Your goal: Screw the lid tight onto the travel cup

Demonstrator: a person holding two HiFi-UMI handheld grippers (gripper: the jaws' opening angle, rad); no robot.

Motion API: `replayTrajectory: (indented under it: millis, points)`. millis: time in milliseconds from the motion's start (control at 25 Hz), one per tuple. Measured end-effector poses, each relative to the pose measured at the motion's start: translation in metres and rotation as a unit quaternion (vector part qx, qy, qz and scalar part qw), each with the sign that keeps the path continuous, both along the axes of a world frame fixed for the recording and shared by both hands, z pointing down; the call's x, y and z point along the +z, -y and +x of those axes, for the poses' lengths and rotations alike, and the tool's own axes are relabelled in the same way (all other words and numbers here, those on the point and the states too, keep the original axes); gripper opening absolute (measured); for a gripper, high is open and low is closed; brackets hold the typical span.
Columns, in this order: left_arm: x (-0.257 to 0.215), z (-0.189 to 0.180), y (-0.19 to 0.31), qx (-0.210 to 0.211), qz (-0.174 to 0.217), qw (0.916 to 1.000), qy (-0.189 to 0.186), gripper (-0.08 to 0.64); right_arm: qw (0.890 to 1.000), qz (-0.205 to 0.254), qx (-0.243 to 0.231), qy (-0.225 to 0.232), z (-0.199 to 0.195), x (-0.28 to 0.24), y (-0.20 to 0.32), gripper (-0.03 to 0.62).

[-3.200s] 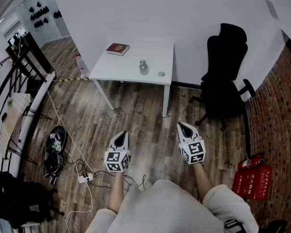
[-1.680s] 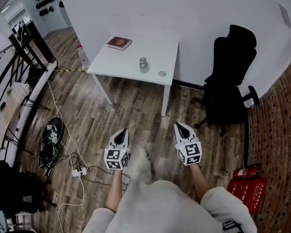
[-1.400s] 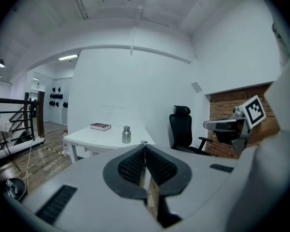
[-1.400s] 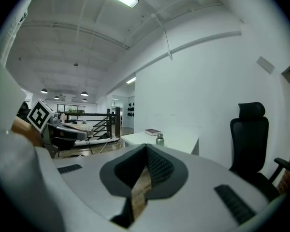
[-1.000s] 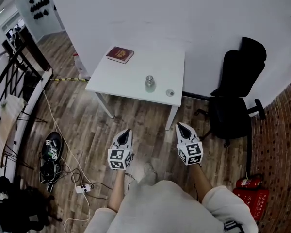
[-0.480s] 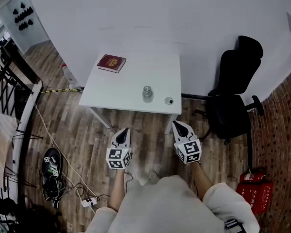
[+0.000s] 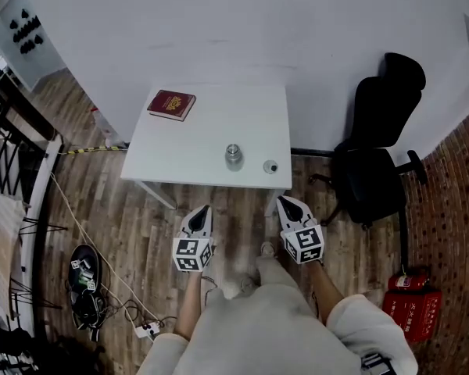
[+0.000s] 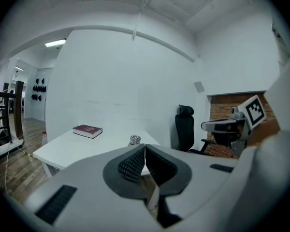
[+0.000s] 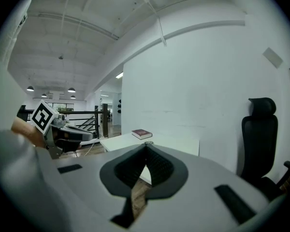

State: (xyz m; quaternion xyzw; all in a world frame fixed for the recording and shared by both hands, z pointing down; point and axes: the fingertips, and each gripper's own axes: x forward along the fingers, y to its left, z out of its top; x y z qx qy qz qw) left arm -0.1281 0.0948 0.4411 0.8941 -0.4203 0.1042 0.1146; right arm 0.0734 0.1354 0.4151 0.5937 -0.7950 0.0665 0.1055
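A small metal travel cup stands on the white table near its front edge, and its top peeks over the left gripper's jaws. A small round lid lies to the cup's right on the table. My left gripper and right gripper hover over the wooden floor, just short of the table's front edge. Both are shut with nothing between the jaws, as the left gripper and right gripper show in their own views.
A dark red book lies at the table's far left corner. A black office chair stands right of the table. A red fire extinguisher sits by the brick wall, cables and a power strip on the floor at left, a black railing further left.
The person has walked toward the table: table, cup and lid have come nearer in the head view. Both grippers stay shut and side by side, now near the table's front edge.
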Motion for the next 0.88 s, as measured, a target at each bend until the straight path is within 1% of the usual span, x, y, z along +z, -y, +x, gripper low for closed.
replayTrajectory:
  millis: [160, 320, 600, 880]
  points:
    - [0.012, 0.013, 0.022, -0.005, -0.01, 0.9999, 0.002, 0.008, 1.0, -0.012, -0.007, 0.004, 0.011, 0.013, 0.025, -0.002]
    - [0.022, 0.028, 0.054, -0.013, -0.022, 0.9997, 0.004, 0.008, 1.0, -0.019, -0.021, 0.009, 0.021, 0.021, 0.063, -0.002]
    - [0.036, 0.051, 0.11, -0.032, -0.034, 0.9988, 0.013, 0.008, 0.998, -0.037, -0.057, 0.015, 0.038, 0.038, 0.128, -0.002]
    - [0.056, 0.063, 0.15, -0.056, -0.05, 0.9969, 0.022, 0.008, 0.994, -0.05, -0.099, 0.022, 0.041, 0.052, 0.186, -0.002]
